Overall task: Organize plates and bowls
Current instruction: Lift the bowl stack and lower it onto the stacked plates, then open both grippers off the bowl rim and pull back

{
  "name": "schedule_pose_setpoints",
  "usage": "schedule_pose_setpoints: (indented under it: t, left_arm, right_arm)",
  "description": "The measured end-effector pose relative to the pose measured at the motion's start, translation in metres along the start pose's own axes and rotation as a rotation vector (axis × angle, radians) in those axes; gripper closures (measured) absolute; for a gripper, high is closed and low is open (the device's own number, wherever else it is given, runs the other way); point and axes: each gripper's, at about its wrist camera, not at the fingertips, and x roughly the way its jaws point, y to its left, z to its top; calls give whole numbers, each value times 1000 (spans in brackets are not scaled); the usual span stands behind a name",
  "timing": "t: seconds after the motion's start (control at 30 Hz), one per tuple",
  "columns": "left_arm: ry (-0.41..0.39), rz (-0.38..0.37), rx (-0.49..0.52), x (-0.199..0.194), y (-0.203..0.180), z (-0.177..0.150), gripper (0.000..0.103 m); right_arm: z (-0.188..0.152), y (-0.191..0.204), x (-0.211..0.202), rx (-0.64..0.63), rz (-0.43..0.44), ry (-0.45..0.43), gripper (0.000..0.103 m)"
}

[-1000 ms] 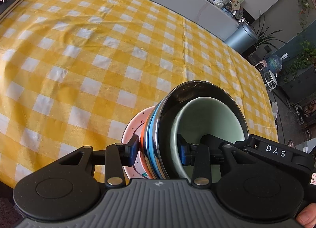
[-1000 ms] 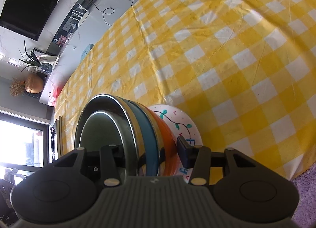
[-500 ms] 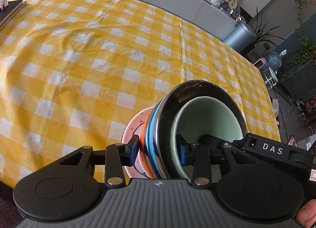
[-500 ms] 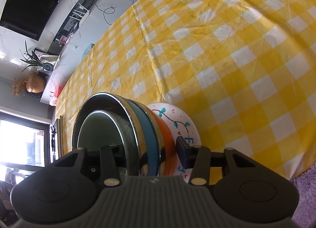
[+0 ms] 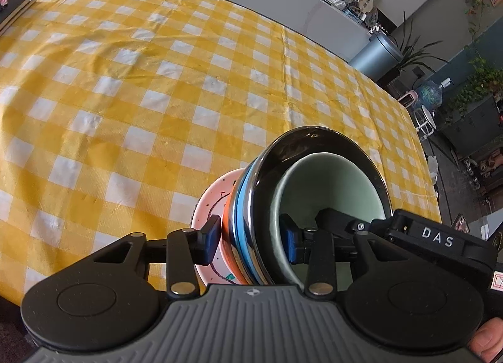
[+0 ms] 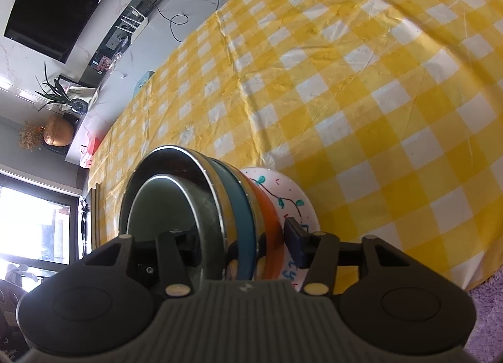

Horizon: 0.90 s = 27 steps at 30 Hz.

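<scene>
The left hand-held gripper (image 5: pixel 250 242) stays clamped on the stack (image 5: pixel 314 199). The right hand-held gripper (image 6: pixel 242 245), at six o'clock, has just been opening around it, pads apart. If that one grip slips, the stack could tip onto the worktop (image 5: pixel 157 86).

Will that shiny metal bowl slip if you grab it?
Probably a bit: the metal bowl looks smooth and glossy. It likely feels light, its rim being thin. Nested with the green bowl inside, the stack could shift if tilted.

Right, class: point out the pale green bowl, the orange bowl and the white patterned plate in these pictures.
pale green bowl (image 5: pixel 342 187): left wrist view, on its inner wall.
orange bowl (image 6: pixel 267 215): right wrist view, on its outer side.
white patterned plate (image 6: pixel 292 193): right wrist view, on its painted face near the rim.
</scene>
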Motion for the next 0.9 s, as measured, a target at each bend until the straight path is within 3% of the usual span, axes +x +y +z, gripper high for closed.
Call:
schedule_pose_setpoints:
  t: [0.13, 0.47, 0.7, 0.9]
  left_arm:
    - [-43, 31, 60, -7, -7, 1, 38]
    - [-235, 59, 194, -65, -13, -13, 34]
    - [-398, 138, 315, -108, -12, -45, 34]
    - [-493, 192, 381, -134, -13, -75, 34]
  right_arm:
    - [-1, 9, -9, -50, -25, -62, 26]
    - [-24, 39, -51, -221, -72, -222, 18]
    - [-68, 57, -81, -406, -79, -346, 12]
    - [-105, 66, -102, -539, -96, -446, 10]
